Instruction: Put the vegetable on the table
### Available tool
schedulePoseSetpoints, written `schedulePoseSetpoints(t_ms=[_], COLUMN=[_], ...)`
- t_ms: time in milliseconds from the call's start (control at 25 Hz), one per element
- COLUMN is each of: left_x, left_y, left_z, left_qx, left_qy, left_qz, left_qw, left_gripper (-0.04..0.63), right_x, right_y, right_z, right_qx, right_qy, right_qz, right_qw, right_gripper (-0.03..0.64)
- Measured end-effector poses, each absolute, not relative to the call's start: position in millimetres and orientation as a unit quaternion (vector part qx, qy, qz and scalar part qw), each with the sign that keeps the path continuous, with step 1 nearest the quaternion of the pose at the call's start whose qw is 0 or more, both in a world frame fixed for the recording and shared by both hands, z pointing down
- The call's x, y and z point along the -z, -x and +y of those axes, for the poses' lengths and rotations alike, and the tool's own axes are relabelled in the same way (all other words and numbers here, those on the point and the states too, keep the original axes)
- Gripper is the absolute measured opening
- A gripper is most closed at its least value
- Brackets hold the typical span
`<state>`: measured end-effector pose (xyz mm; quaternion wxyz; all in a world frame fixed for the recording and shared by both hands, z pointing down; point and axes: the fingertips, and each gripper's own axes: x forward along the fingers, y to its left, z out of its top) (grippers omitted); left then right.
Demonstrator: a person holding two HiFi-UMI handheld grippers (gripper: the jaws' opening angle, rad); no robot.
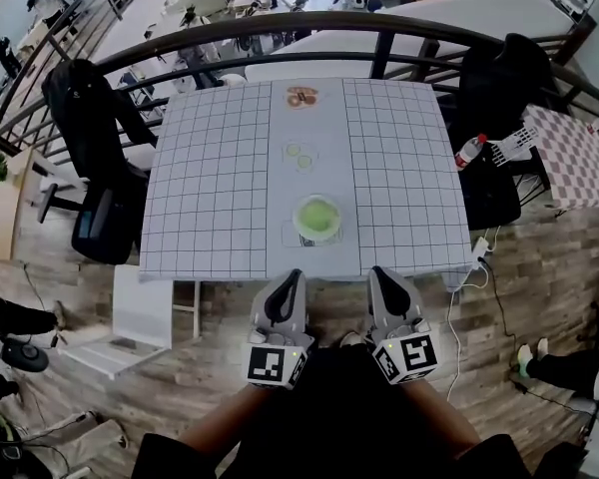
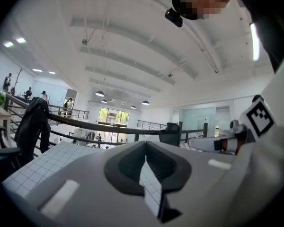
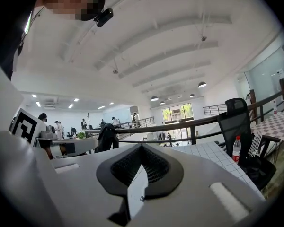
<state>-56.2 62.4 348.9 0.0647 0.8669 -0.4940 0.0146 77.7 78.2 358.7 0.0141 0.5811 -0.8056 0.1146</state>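
Note:
A pale green round vegetable point(image 1: 318, 216) sits in a clear dish on the grey middle strip of the grid-patterned table point(image 1: 210, 188), near its front edge. Farther back on the strip lie pale slices point(image 1: 299, 155) and a brown item point(image 1: 301, 96). My left gripper point(image 1: 291, 280) and right gripper point(image 1: 381, 276) are held side by side just in front of the table's near edge, short of the dish. Both are shut with nothing between the jaws. In the left gripper view the left gripper point(image 2: 145, 149) points up over the table; the right gripper point(image 3: 142, 151) does likewise in its own view.
Black office chairs stand at the table's left point(image 1: 100, 168) and far right point(image 1: 499, 93). A curved dark railing point(image 1: 280, 28) runs behind the table. A red-capped bottle point(image 1: 469, 151) and a checkered table point(image 1: 571, 156) are at the right. A white cable point(image 1: 476, 267) hangs by the front right corner.

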Motion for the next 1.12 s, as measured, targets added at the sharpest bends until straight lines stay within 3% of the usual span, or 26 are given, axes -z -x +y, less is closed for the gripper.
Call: schedulePoseSetpoints(t_ms=[1120], left_x=[-362], left_y=[30], left_z=[58], left_qx=[-0.057], left_qy=[-0.864], left_qz=[-0.497], left_qw=[0.055], left_gripper=[0.009], right_x=[-368], right_y=[-70], right_z=[61], right_qx=[-0.107], right_qy=[-0.558], right_qz=[-0.822], right_qw=[0.035], right_gripper=[-0.003])
